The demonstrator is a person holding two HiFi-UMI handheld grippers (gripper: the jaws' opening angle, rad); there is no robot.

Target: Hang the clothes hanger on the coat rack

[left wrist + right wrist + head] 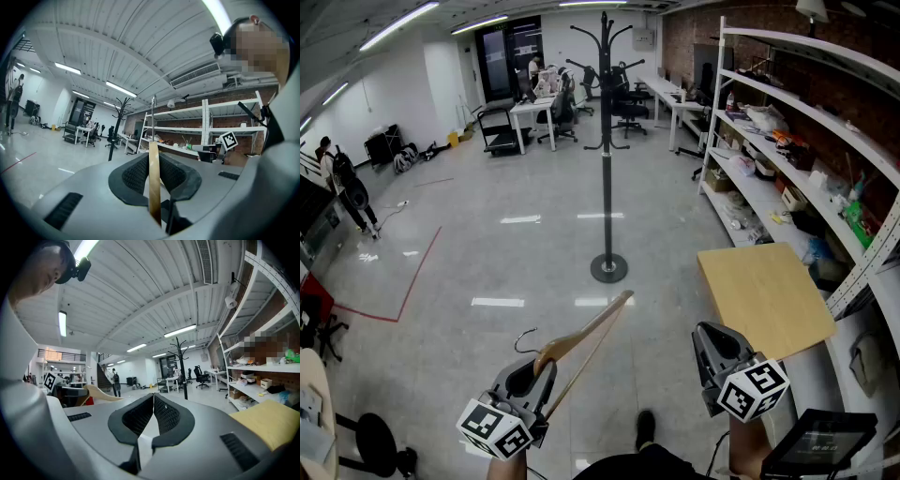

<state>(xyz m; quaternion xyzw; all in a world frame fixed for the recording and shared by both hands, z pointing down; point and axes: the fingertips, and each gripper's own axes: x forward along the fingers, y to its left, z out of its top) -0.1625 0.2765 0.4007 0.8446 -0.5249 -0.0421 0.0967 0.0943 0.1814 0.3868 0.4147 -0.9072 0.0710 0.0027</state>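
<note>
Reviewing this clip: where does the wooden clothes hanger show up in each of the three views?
Head view: the clothes hanger is at bottom centre, slanting up to the right from the left gripper.
Left gripper view: at centre, edge-on, clamped between the jaws.
Right gripper view: left of centre, a tan curve.
Shared landmark: the black coat rack, standing ahead on the floor in all three views.

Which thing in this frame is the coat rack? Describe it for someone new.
Find the white shelving along the brick wall at right; the coat rack stands left of it on the grey floor. It is a tall black pole on a round base, topped with curved hooks, unlike the desks behind.
</note>
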